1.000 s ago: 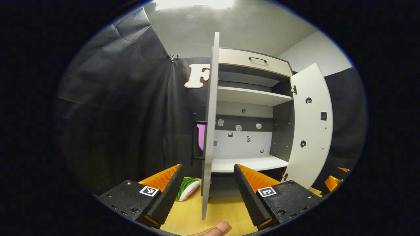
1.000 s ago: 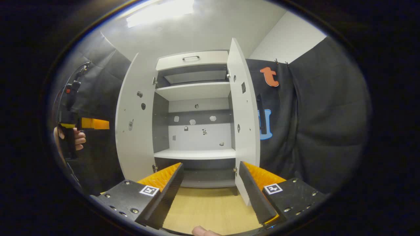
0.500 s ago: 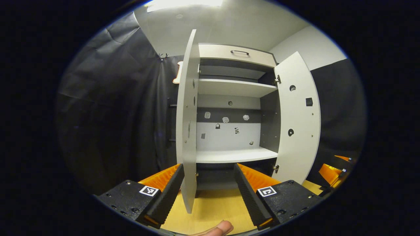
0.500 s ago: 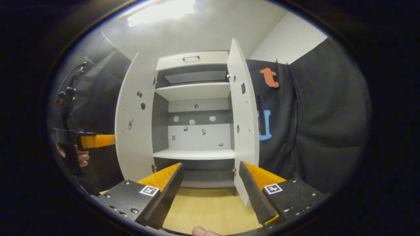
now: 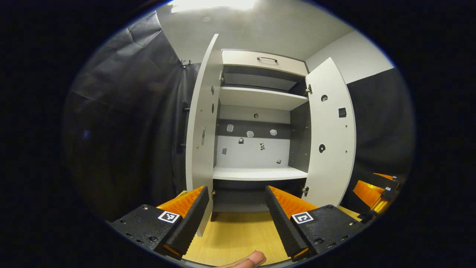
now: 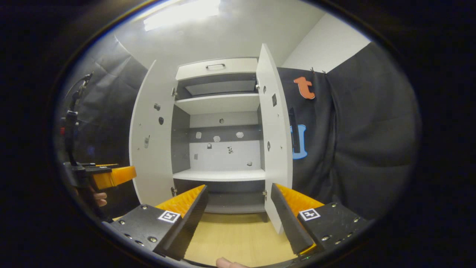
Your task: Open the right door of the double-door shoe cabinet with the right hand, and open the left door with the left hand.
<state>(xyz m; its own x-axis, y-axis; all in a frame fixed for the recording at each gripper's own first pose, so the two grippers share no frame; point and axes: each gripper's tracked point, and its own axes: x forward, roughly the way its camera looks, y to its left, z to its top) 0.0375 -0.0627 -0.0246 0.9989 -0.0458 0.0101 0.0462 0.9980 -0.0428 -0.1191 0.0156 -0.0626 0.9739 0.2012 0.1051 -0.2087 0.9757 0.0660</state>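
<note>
Both grippers, left (image 5: 235,208) and right (image 6: 238,206), gape empty; doors (image 5: 200,134) stand open ahead. Risk: a sideways swing could knock one shut.

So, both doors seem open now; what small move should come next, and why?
Probably just draw both claws back a little. The left door and right door stand swung wide, the shelves show between them, and the left claw and right claw are open, holding nothing.
</note>
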